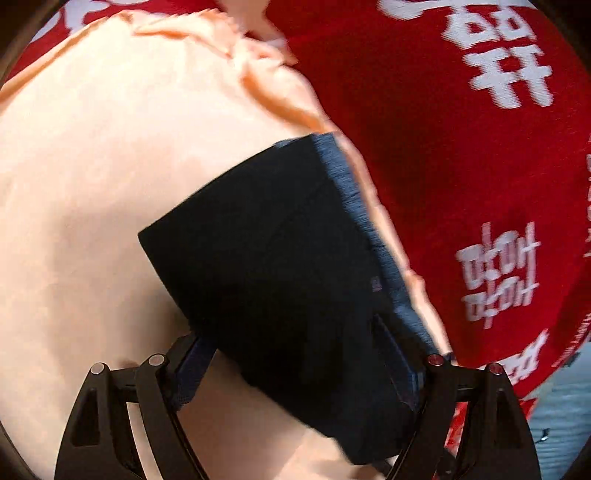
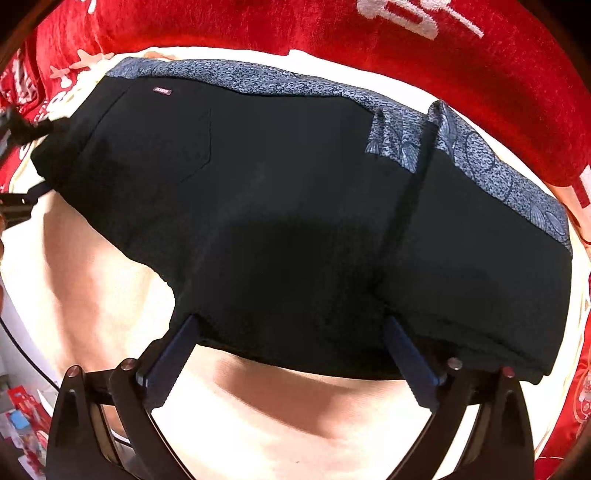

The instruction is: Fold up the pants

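Note:
Black pants (image 2: 295, 206) lie folded into a thick bundle on a peach cloth (image 2: 258, 413), with the blue patterned waistband (image 2: 258, 79) along the far edge. My right gripper (image 2: 291, 320) points straight down at the bundle's near edge. Its jaws stand wide apart and do not squeeze the fabric. In the left wrist view, one end of the pants (image 1: 266, 258) fills the middle. My left gripper (image 1: 286, 328) hovers over that end with its jaws apart. One finger is beside the fold and the other shows in front of the cloth. Neither pinches it.
The peach cloth (image 1: 92, 184) lies on a red cover with white characters (image 1: 461, 166), which rings the work area (image 2: 332, 26). A dark part of the other gripper shows at the left edge (image 2: 16, 127). Boxes and clutter sit at the lower left (image 2: 22, 417).

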A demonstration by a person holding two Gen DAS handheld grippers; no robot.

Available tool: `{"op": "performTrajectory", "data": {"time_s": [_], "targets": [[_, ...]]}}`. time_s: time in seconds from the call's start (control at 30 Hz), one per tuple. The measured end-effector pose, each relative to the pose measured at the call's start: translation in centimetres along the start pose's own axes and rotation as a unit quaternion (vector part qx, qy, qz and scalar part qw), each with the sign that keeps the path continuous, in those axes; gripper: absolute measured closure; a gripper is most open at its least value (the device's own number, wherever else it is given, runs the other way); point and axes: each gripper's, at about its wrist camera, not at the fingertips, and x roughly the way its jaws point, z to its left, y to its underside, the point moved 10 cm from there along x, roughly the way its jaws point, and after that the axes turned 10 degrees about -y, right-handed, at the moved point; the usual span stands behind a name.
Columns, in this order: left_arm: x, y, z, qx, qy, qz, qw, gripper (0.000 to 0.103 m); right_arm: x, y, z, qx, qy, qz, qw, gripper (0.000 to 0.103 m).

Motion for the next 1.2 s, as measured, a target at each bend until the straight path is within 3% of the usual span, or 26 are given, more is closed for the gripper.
{"op": "performTrajectory", "data": {"time_s": [0.03,0.1,0.17,0.3,0.33,0.43,0.5,0.57,0.7,0.77,0.83,0.97,1.2], "targets": [[-0.2,-0.3,-0.6,0.01,0.005,-0.01,0.9999,0.02,0.1,0.0,0.1,0.0,0.0,-0.001,1.0,0.002],[0.7,-0.3,-0.9,0.038,-0.025,-0.015,0.9988,0.02,0.3,0.0,0.4,0.0,0.0,-0.001,1.0,0.002],[2.5,0.1,-0.4,0.034,-0.046,0.015,0.9983,0.02,0.3,0.3,0.9,0.0,0.001,0.001,1.0,0.001],[2.9,-0.2,-0.6,0.025,-0.081,0.011,0.9963,0.02,-0.2,0.1,1.0,0.005,-0.007,0.006,1.0,0.001],[3.0,-0.2,-0.7,0.028,-0.099,0.011,0.9947,0.024,-0.7,-0.1,1.1,0.008,-0.012,0.006,1.0,0.001],[2.7,-0.2,-0.7,0.071,-0.173,-0.009,0.9824,0.059,-3.1,-1.8,1.9,0.015,-0.037,-0.012,0.999,0.001],[1.9,0.0,-1.6,0.112,-0.191,-0.032,0.9747,0.066,-4.8,-3.7,2.6,0.013,-0.055,-0.026,0.998,0.001],[1.1,0.6,-3.5,0.189,-0.23,-0.071,0.9518,0.068,-6.2,-6.3,3.5,0.011,-0.085,-0.03,0.996,0.003],[0.7,2.8,-6.8,0.336,-0.301,-0.138,0.8818,0.069,-7.5,-11.9,7.0,-0.002,-0.162,-0.013,0.987,0.008],[0.8,3.4,-7.5,0.366,-0.311,-0.152,0.8638,0.069,-7.1,-14.7,9.9,-0.01,-0.206,0.019,0.978,0.007],[0.9,3.7,-7.7,0.383,-0.321,-0.159,0.8514,0.069,-6.5,-16.6,13.0,-0.02,-0.239,0.051,0.97,0.007],[0.8,4.0,-7.9,0.407,-0.33,-0.165,0.8358,0.069,-4.3,-18.6,20.8,-0.08,-0.257,0.111,0.957,0.007],[0.1,4.4,-7.8,0.438,-0.336,-0.186,0.8126,0.069,1.2,-19.2,26.3,-0.116,-0.212,0.205,0.948,0.007]]}}
